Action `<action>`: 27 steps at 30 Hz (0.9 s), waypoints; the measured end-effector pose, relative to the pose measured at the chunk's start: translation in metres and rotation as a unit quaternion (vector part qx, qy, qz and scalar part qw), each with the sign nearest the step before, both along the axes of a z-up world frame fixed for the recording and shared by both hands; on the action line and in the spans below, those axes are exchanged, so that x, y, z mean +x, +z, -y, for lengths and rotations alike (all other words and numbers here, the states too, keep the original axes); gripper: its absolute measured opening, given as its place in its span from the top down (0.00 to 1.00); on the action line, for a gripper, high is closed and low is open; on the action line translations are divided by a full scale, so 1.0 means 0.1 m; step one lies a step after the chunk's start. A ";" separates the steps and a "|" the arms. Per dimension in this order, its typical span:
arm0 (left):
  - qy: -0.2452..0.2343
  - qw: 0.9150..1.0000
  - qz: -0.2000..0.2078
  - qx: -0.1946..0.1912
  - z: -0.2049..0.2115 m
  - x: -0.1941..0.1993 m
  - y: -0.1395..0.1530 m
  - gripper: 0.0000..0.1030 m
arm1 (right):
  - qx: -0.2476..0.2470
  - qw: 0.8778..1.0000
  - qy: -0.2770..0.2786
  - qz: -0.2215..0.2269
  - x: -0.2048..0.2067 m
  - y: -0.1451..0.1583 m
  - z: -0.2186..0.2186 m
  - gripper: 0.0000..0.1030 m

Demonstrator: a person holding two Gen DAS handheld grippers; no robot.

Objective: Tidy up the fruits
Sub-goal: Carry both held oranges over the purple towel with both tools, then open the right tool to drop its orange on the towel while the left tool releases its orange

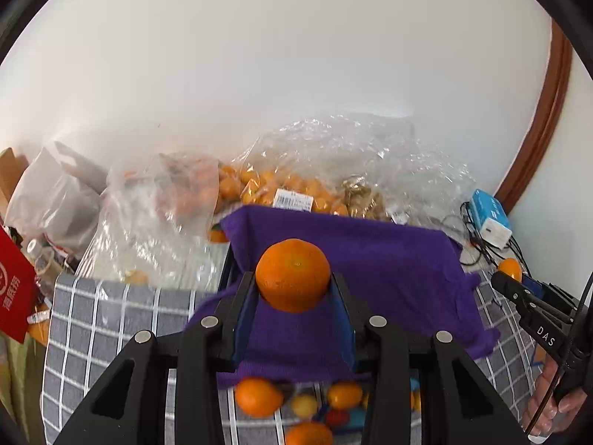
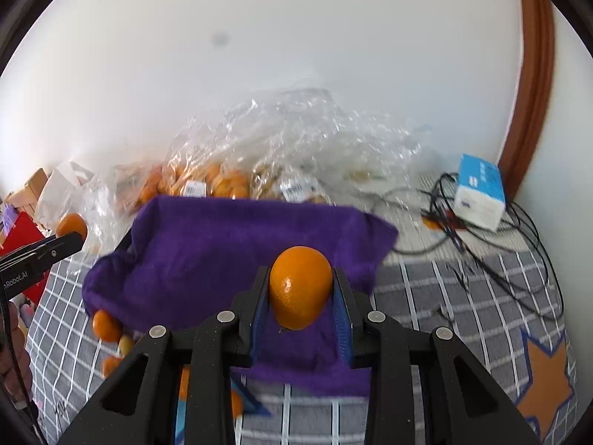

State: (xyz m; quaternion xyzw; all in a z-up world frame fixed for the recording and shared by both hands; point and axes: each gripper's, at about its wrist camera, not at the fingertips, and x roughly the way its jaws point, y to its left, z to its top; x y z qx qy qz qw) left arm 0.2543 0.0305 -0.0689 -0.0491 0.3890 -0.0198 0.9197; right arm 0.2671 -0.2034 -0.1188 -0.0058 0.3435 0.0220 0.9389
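L gripper [image 1: 292, 285]: jaws closed on an orange [image 1: 292, 275], held above a purple cloth [image 1: 389, 274] that is draped over a container; container type can't be told. R gripper [image 2: 301, 289]: jaws closed on a 2nd orange [image 2: 300, 287], likewise above the cloth, nearer its right side. In the left wrist view the R gripper is seen at far right with its fruit at the tip; in the right wrist view the L gripper is seen at far left, same.

Loose fruit [image 1: 257, 396] noted on the grey checked sheet [image 1: 111, 319] at the near edge of the cloth, approx. 5–6 pcs, some partly hidden by the grippers. Clear plastic bags [image 1: 281, 185] of small oranges lie behind the cloth, against the white wall. Blue-white box [image 2: 480, 196] and black cables [image 2: 511, 244] lie to the right, apart from the cloth. Red packet [image 1: 16, 296] at far left.
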 end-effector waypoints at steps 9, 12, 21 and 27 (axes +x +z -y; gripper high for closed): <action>0.008 1.000 -0.017 -0.012 0.02 0.47 -0.18 0.64 | -0.009 1.000 0.011 -0.011 0.51 -0.10 -0.08 0.69; 0.008 1.000 -0.027 -0.012 0.04 0.58 -0.33 0.64 | -0.012 1.000 0.012 -0.026 0.64 -0.28 -0.06 0.69; 0.003 0.997 -0.082 0.002 0.13 0.77 -0.74 0.64 | -0.017 0.997 0.007 -0.076 0.78 -0.70 0.05 0.69; -0.004 0.995 -0.101 0.014 0.20 0.82 -0.83 0.64 | -0.015 0.995 0.002 -0.095 0.83 -0.84 0.07 0.69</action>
